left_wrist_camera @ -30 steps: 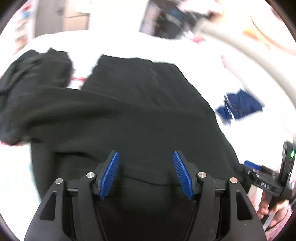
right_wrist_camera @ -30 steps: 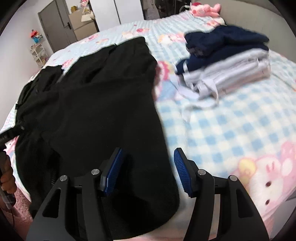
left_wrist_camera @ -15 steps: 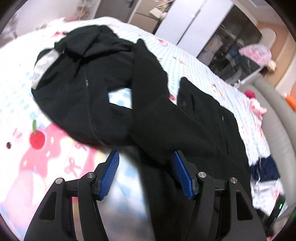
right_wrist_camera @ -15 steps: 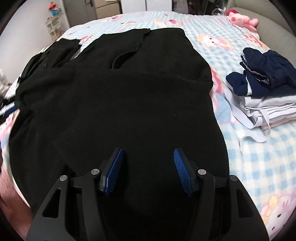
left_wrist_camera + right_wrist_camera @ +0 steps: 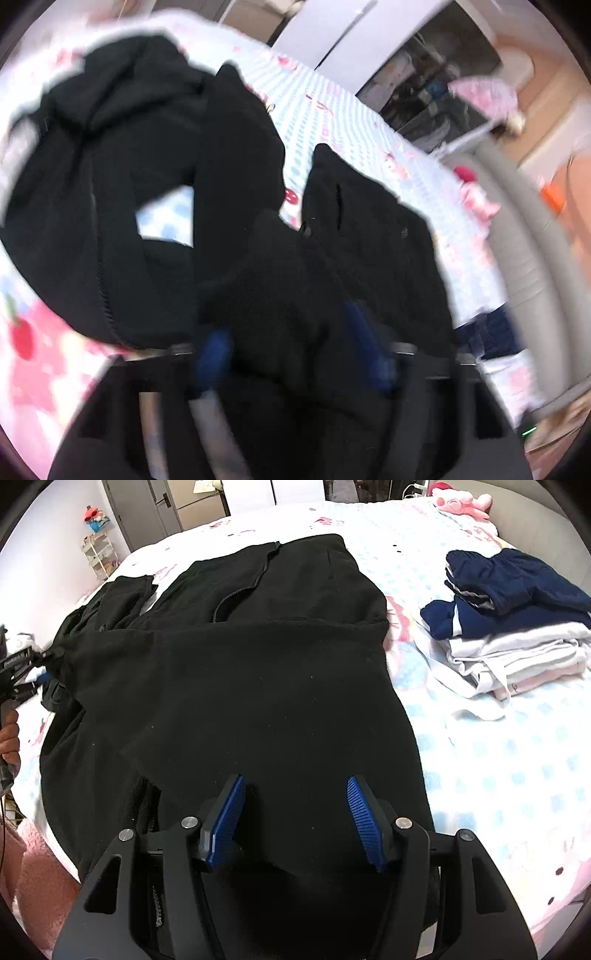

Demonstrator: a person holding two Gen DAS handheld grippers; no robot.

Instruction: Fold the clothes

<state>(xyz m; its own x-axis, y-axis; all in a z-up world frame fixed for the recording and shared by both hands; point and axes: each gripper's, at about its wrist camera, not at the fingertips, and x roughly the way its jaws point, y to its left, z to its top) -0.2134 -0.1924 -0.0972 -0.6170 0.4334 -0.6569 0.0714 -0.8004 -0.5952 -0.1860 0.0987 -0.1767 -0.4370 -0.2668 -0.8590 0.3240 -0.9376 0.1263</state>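
Right wrist view: spread and empty, right gripper (image 5: 295,812) poised over the near end of a black fleece zip-front jacket (image 5: 258,683), pads clear of the cloth. Laid flat on the blue-checked bed sheet (image 5: 498,757), long axis running from the near edge toward the far edge, zip at the far end. Folded across its middle, a sleeve reaching toward the bed's left edge, its end at the left gripper (image 5: 22,664). Left wrist view, blurred: jaws just opening, bunched black fleece between the pads; pinched or already freed, cannot tell. Nearer the sleeve: left hand; nearer the jacket's near end: right. Probably next: a lengthwise fold away from the near edge. Well apart, near the right edge: a stack of folded navy and white clothes (image 5: 517,627).
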